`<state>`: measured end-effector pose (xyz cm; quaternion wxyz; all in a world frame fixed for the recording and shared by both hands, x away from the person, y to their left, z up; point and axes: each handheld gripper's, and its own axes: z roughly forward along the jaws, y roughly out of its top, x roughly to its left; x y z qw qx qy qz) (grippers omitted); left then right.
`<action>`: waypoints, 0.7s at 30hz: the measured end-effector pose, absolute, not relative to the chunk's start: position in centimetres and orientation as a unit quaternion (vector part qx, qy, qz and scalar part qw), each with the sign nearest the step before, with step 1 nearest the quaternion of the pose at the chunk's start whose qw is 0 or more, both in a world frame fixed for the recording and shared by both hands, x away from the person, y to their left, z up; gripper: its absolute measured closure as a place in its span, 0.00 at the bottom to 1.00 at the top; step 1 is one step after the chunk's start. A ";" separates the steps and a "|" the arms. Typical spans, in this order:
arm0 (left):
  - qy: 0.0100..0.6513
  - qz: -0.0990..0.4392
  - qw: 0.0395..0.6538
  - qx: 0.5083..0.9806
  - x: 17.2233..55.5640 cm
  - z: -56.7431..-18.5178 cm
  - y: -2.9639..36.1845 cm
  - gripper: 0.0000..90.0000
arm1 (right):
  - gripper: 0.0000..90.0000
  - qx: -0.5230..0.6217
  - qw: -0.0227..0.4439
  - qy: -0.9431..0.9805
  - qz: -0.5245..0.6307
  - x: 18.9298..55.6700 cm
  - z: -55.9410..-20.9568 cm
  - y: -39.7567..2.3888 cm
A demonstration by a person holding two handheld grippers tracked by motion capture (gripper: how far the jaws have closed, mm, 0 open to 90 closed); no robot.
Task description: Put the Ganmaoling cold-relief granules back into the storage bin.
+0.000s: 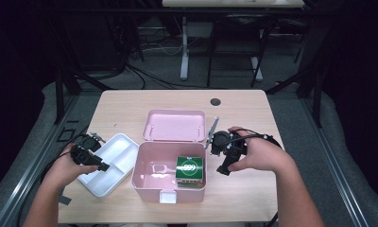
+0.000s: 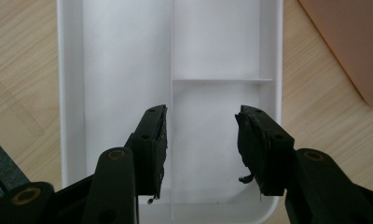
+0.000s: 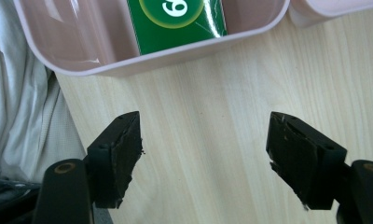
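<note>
— Hovering where, the left gripper (image 2: 201, 154)?
— Over the glossy white divided tray (image 2: 72, 93), jaws parted, empty.
— And the right gripper (image 3: 203, 158)?
— Wide open above pale woodgrain table (image 3: 212, 116), beside the rounded pink box (image 1: 144, 182) holding a green carton (image 1: 189, 170).

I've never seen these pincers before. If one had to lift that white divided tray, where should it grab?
Probably a long outer wall of the white tray, coming straight down from above. It lies flat and open-topped, with thin upright walls a jaw pair can straddle. The left gripper hangs open above it, over the central divider, which would be another thin wall to pinch.
</note>
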<state>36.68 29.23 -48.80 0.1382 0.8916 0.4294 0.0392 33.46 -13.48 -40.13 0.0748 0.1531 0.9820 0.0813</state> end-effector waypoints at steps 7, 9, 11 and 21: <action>0.425 0.043 0.129 0.895 36.9 -48.4 28.6 0.61 | 0.30 0.161 0.085 0.978 0.106 31.8 -41.1 -14.2; 0.418 0.038 0.123 0.899 37.0 -48.2 28.5 0.62 | 0.30 0.165 0.084 0.977 0.102 31.5 -41.5 -14.2; 0.415 0.035 0.124 0.901 37.0 -48.1 28.4 0.62 | 0.31 0.166 0.086 0.977 0.107 31.3 -41.8 -14.2; 0.407 0.030 0.088 0.909 37.7 -48.1 28.0 0.66 | 0.31 0.190 0.103 0.972 0.096 30.8 -42.5 -14.8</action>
